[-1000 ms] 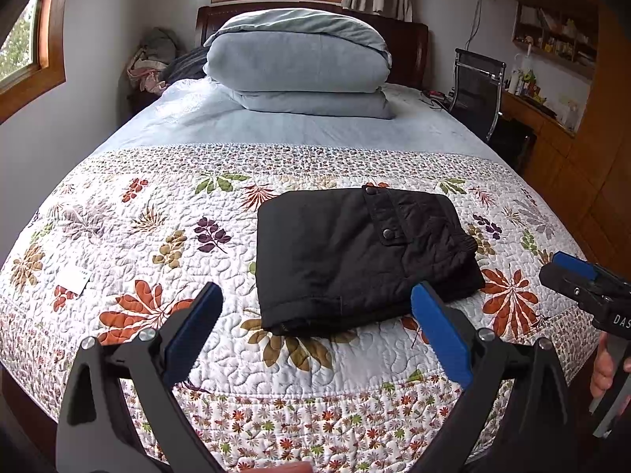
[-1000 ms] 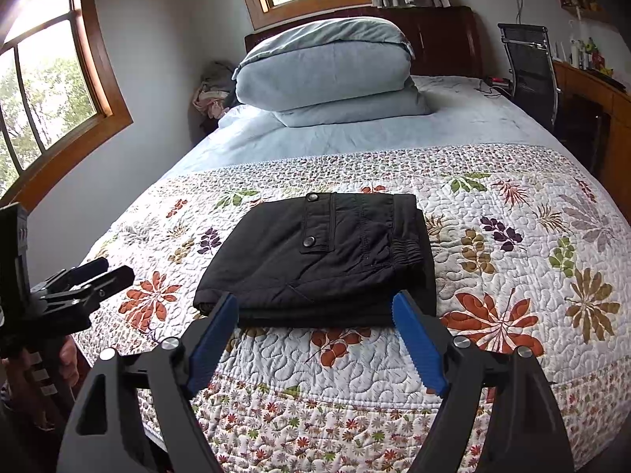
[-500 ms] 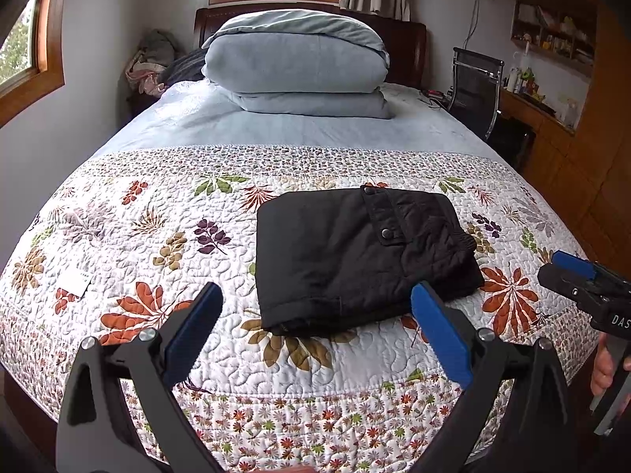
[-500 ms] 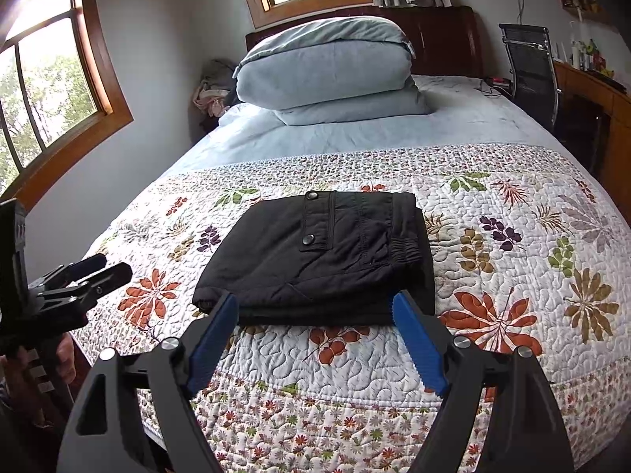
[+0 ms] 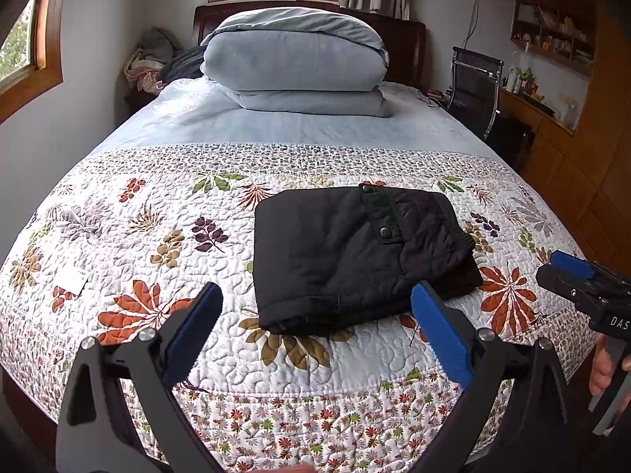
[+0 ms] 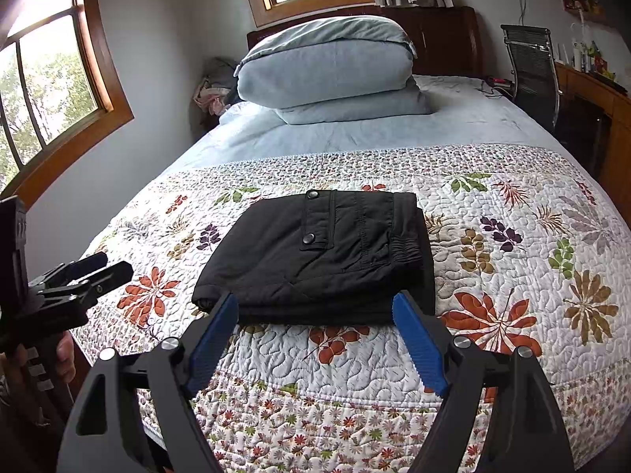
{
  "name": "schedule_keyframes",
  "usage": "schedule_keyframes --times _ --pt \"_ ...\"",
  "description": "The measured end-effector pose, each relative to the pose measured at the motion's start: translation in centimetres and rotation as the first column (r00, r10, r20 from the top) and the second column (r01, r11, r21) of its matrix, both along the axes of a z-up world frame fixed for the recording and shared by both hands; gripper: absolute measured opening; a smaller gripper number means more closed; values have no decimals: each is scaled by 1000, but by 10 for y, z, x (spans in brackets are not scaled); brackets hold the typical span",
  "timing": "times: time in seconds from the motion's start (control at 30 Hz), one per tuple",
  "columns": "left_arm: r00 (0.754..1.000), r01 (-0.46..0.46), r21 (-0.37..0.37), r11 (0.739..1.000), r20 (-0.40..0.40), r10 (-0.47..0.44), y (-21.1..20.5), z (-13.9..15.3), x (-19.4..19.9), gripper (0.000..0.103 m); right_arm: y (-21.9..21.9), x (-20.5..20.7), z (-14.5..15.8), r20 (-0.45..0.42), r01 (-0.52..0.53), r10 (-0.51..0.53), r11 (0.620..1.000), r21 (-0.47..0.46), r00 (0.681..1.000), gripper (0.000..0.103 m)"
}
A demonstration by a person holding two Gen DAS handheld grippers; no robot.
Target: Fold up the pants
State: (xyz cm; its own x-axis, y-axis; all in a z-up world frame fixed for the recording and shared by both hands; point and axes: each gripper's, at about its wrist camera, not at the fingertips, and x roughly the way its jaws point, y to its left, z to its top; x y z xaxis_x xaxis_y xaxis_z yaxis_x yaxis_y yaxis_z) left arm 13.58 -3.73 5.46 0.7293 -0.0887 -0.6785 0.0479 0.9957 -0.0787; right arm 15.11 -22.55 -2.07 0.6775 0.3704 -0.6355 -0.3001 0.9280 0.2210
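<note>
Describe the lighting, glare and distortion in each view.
Left wrist view: soft even daylight, sharp focus, fisheye bulging the floral quilted bedspread; the folded black pants keep little detail. Right wrist view: the wooden-framed side window blows out at top left, its frame curved.

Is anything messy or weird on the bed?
Not much. The black pants lie folded in a neat bundle on the flowery quilt, though a lower layer sticks out a little along the right edge. A small white tag sits alone on the quilt near the left side. Both grippers hover with open jaws, touching nothing.
</note>
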Motion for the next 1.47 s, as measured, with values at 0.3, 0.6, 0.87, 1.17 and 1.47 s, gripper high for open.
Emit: schedule_keyframes --times 0.3,0.6,0.87,1.17,1.47 --pt "1000 3 1 1000 -1 -3 0 -1 0 96 -2 0 1 3 2 -2 1000 -6 1000 82" --pt "1000 5 -2 1000 -3 -5 0 -2 1 96 -2 0 1 3 0 0 1000 -9 1000 82" --pt "1000 6 1 1000 -6 -6 0 -4 2 97 -4 1 0 0 -2 2 1000 -10 1000 82" --pt "1000 9 -2 1000 1 -9 -2 -4 1 100 -5 3 -1 -7 -2 2 1000 -15 1000 82" --pt "1000 -17 -17 1000 -23 17 2 -6 4 100 -6 4 -2 -7 -4 4 1000 -14 1000 82"
